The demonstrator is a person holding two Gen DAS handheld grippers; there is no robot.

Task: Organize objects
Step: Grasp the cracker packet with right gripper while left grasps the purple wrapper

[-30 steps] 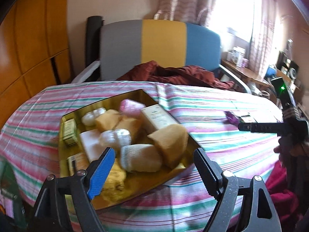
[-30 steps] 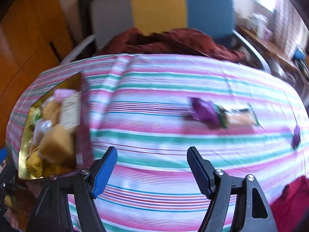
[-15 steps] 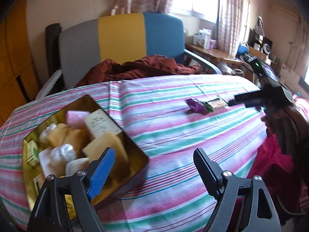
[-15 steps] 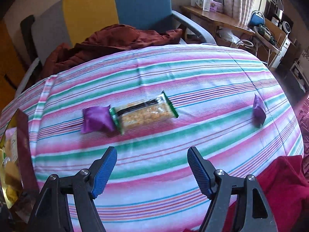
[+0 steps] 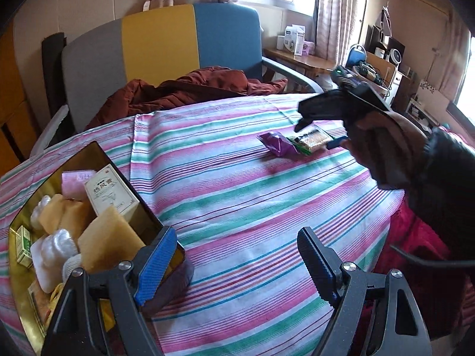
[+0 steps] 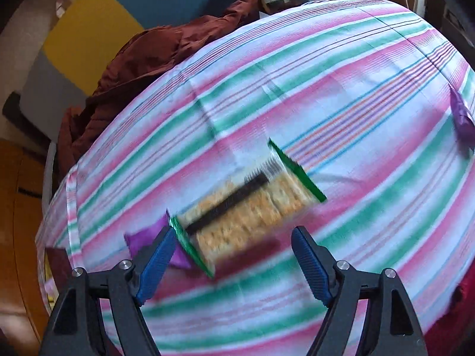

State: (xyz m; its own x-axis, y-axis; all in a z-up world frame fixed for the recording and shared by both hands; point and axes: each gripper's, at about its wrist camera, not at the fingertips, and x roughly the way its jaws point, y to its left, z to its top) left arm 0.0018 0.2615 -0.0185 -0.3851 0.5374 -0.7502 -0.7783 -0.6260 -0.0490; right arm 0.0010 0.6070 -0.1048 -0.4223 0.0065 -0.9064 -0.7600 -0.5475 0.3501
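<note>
on the striped tablecloth [image 6: 341,95] lay the cracker packet [image 6: 252,207] beside a purple wrapper [image 6: 142,237]; the right gripper [image 6: 231,258] hung just above it, jaws opening, nothing gripped. the left gripper [image 5: 237,264] stood released near the gold tin [image 5: 98,151].

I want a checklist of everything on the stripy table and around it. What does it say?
Surface: striped tablecloth, a few creases.
Job's things: cracker packet lying flat beside a purple packet; another purple packet near the edge; gold tin full of boxes and wrapped items.
Clutter: nothing seen.
Grippers: right gripper opening above the cracker packet, nothing between its pads; left gripper open, empty.
Cables: dark cable by the sleeve.
Surroundings: chair with brown garment; cluttered shelf.
</note>
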